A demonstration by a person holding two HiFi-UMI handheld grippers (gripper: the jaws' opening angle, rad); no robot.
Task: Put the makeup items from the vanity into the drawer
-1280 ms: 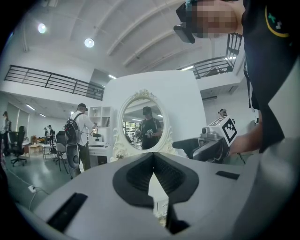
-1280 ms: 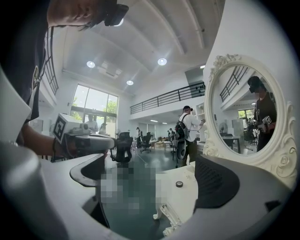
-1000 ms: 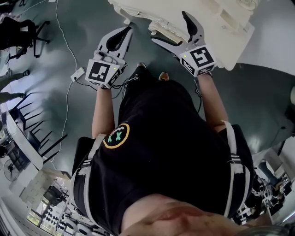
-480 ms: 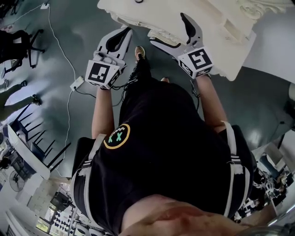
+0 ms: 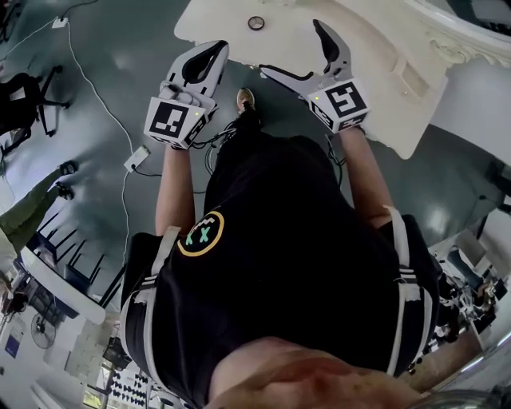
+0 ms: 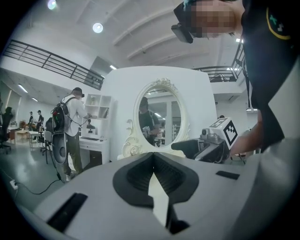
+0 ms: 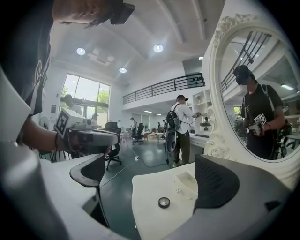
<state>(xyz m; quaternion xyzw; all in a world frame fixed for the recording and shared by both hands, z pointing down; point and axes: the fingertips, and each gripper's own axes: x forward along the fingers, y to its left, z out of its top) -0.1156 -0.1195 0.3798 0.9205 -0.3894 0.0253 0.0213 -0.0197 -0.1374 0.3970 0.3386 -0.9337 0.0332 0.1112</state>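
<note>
A small round black compact (image 5: 255, 23) lies near the front edge of the white vanity top (image 5: 359, 40). In the right gripper view the compact (image 7: 163, 202) sits between the spread jaws, further out, with a clear little tray (image 7: 187, 180) beyond it. My right gripper (image 5: 292, 48) is open over the vanity's edge and holds nothing. My left gripper (image 5: 217, 49) is shut and empty, over the floor just left of the vanity. Seen from the left gripper view, its pads (image 6: 153, 161) meet in front of the oval mirror (image 6: 159, 115).
The ornate mirror frame (image 7: 220, 93) rises at the vanity's back right. A cable and power brick (image 5: 136, 156) lie on the grey floor to the left. An office chair (image 5: 24, 104) and standing people (image 6: 70, 126) are further off. The person's feet (image 5: 245, 100) are below the vanity edge.
The person has stepped closer to the vanity, so more of its top and the round compact have come into the head view. Both grippers keep their states.
</note>
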